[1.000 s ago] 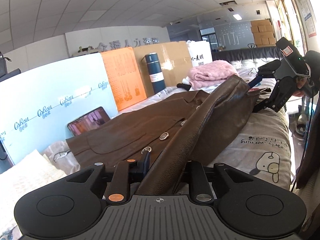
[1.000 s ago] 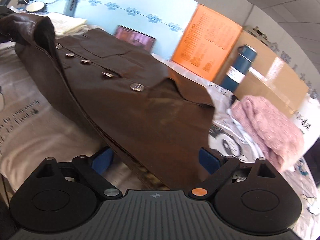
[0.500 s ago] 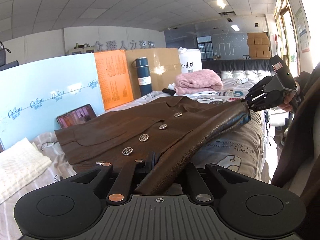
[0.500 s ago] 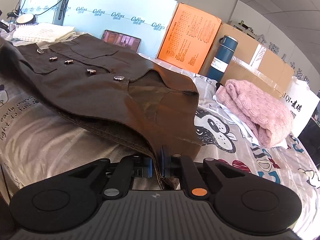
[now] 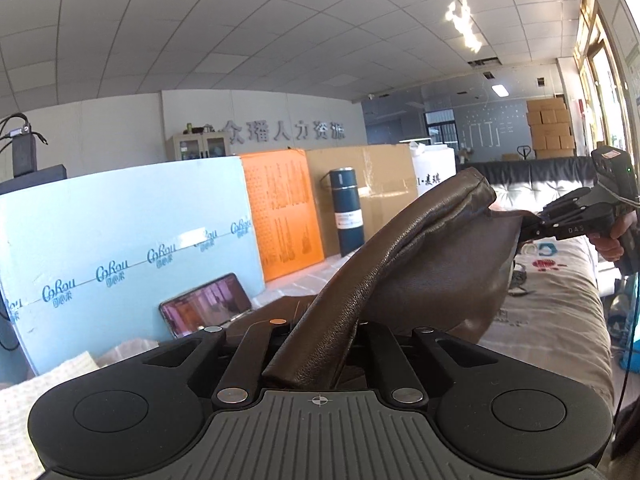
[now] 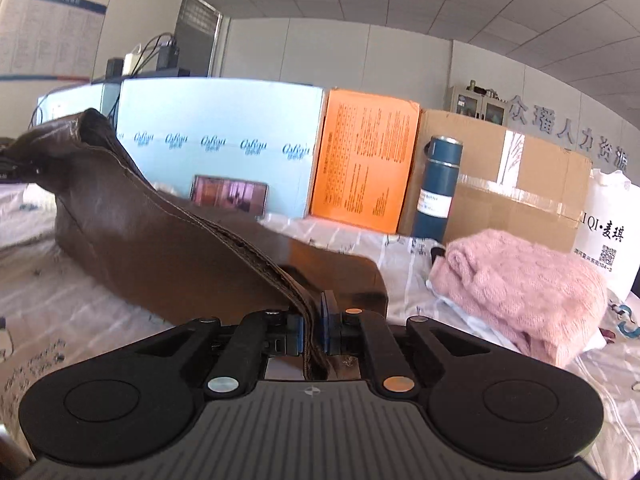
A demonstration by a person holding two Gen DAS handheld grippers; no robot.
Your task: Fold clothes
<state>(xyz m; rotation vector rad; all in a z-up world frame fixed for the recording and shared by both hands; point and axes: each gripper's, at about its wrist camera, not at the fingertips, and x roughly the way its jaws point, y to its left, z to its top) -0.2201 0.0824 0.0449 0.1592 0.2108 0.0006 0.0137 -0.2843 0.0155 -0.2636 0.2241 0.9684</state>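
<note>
A brown leather jacket (image 5: 432,264) hangs lifted between my two grippers above the bed. In the left wrist view my left gripper (image 5: 316,330) is shut on one end of its folded edge, which rises away to the right. There my right gripper (image 5: 526,227), held by a person's hand (image 5: 610,240), clamps the other end. In the right wrist view the jacket (image 6: 160,240) has its seamed edge pinched between the blue pads (image 6: 327,320) of my right gripper (image 6: 314,326). The rest of the jacket sags onto the sheet at the left.
A pink knitted sweater (image 6: 520,288) lies folded on the printed bed sheet (image 6: 60,312) to the right. A blue flask (image 6: 438,188), an orange box (image 6: 364,168), a cardboard box (image 6: 520,184) and a white bag (image 6: 608,232) line the back. A lit phone (image 5: 206,304) leans on pale blue board.
My right gripper's jaws went from wide open to shut on the jacket's edge. Both grippers then rose, and the jacket's near edge came up off the bed.
</note>
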